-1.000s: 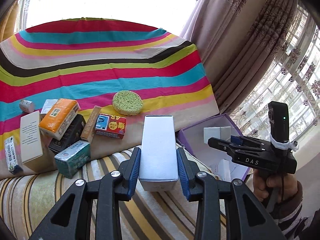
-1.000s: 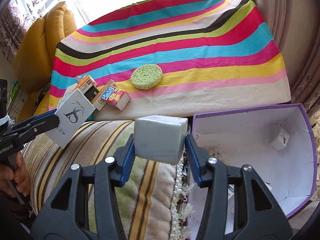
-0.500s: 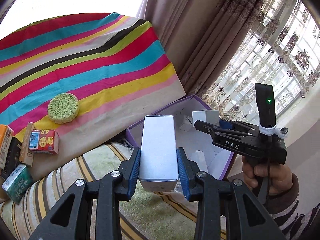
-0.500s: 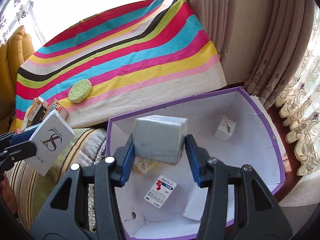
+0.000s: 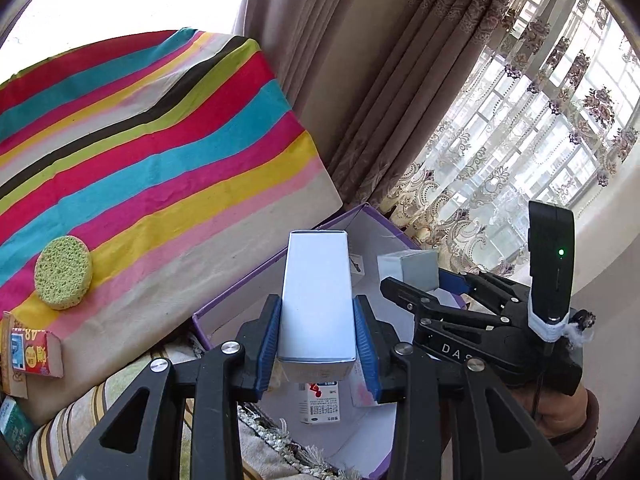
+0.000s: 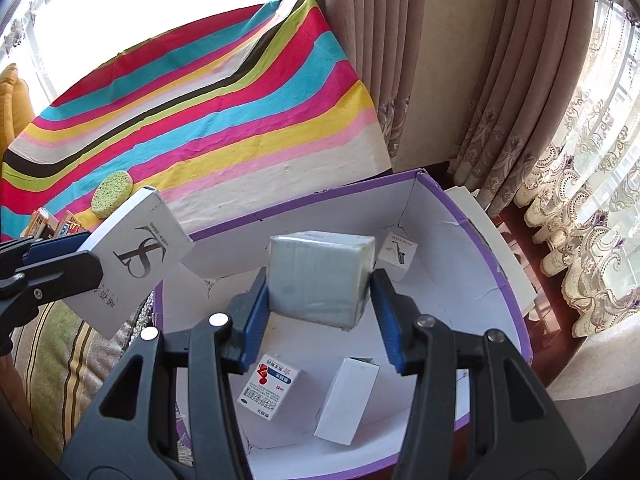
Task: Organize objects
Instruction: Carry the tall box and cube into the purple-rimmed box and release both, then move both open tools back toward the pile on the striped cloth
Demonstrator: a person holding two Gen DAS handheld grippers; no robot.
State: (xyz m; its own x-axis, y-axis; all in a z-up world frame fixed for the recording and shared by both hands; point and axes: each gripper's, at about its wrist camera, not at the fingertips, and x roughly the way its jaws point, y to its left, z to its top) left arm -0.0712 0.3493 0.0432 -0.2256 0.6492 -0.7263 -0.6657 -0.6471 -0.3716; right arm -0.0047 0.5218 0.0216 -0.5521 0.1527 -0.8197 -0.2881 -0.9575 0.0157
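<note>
My left gripper (image 5: pixel 316 312) holds a tall white box (image 5: pixel 316 292) upright above the near edge of the purple box (image 5: pixel 248 280); its jaws are opening, with the pads still against the box's sides. From the right wrist view that box (image 6: pixel 136 256) shows a black logo and hangs over the purple box's left rim (image 6: pixel 460 280). My right gripper (image 6: pixel 320 292) is shut on a grey wrapped box (image 6: pixel 320 276), slightly tilted, over the inside of the purple box. The grey box (image 5: pixel 408 270) also shows in the left wrist view.
Inside the purple box lie a red-and-white medicine box (image 6: pixel 270 392), a plain white box (image 6: pixel 348 400) and a small saxophone-print box (image 6: pixel 398 254). A green sponge (image 5: pixel 63 272) and a red carton (image 5: pixel 36 354) sit on the striped cloth (image 5: pixel 160 160). Curtains hang behind and to the right.
Both grippers have swung right, away from the pile of cartons on the striped cloth. The grey box now hangs over the inside of the purple box and the white box over its near edge.
</note>
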